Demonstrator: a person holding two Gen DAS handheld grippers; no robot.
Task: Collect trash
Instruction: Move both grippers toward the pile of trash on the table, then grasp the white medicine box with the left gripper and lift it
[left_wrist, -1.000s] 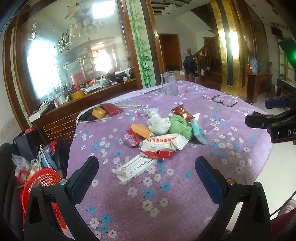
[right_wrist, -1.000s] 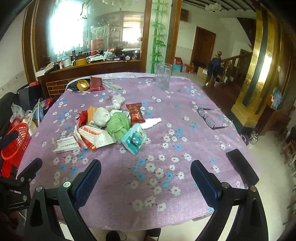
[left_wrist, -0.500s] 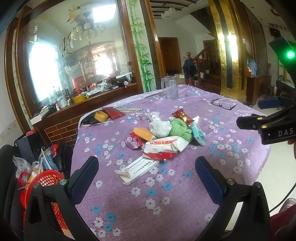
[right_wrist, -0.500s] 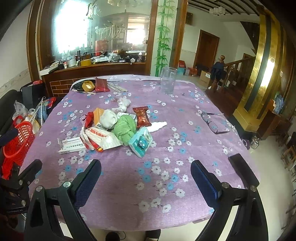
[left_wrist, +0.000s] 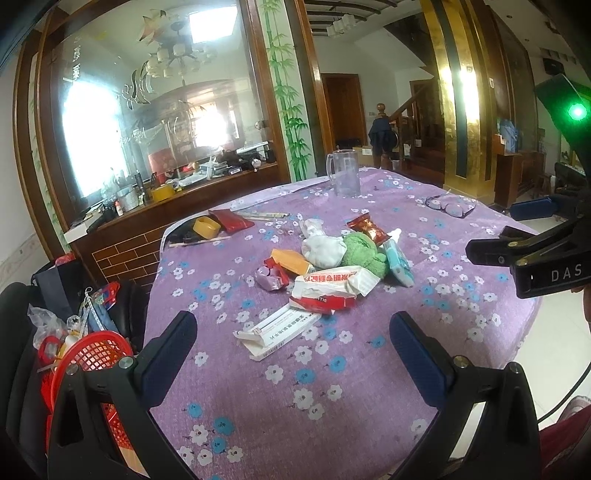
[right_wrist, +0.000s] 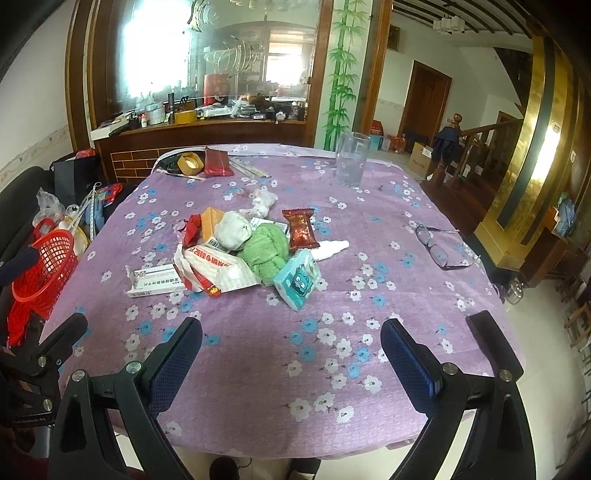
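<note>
A heap of trash lies mid-table on the purple flowered cloth (right_wrist: 258, 362): a white flat box (left_wrist: 277, 329) (right_wrist: 155, 281), a torn red-and-white packet (left_wrist: 332, 290) (right_wrist: 218, 269), a green crumpled cloth (right_wrist: 266, 251), a white wad (right_wrist: 233, 229), a red snack wrapper (right_wrist: 301, 229), a teal tissue pack (right_wrist: 298, 278) and an orange box (left_wrist: 291, 260). My left gripper (left_wrist: 291, 354) is open, low over the near table edge, short of the white box. My right gripper (right_wrist: 291, 350) is open too, nothing between its fingers, short of the teal pack.
A red mesh basket (left_wrist: 98, 350) (right_wrist: 44, 266) stands off the table's left edge among bags. Glasses (right_wrist: 441, 247) lie at the right, a clear jug (right_wrist: 351, 158) at the back, a tape roll (right_wrist: 190, 162) and red pouch (right_wrist: 218, 162) far left. The right gripper's body (left_wrist: 535, 254) shows in the left view.
Both grippers have drawn back and risen a little from the table, so the trash heap looks smaller and farther. Both stay open; nothing on the table has moved.
</note>
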